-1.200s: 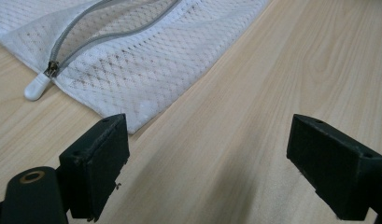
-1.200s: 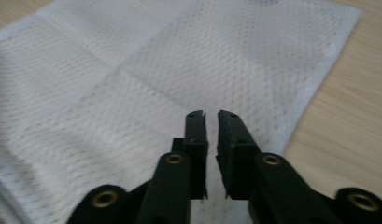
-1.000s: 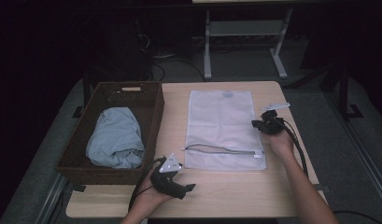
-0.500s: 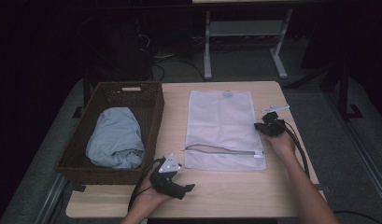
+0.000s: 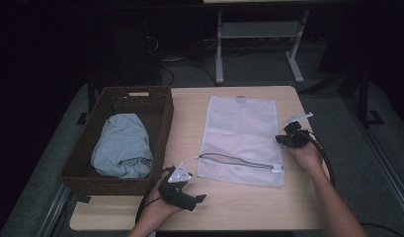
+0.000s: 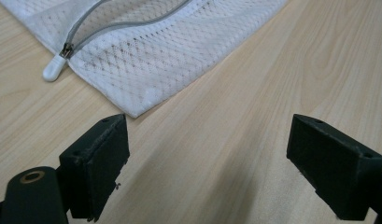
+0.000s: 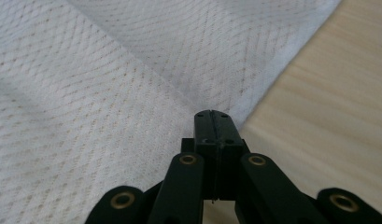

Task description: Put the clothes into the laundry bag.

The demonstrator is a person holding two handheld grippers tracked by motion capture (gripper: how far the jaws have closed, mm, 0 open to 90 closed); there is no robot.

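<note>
Pale wooden table [image 5: 249, 202], dark room.

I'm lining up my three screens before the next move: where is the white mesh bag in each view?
High view: the white mesh bag lies flat at the table's centre-right, right of the basket.
Left gripper view: its corner fills the upper left, ahead of the open jaws.
Right gripper view: the mesh covers the left and top, with the shut jaws at its edge.
Shared landmark: the bag's edge against the light wooden table, seen in all three views.
</note>
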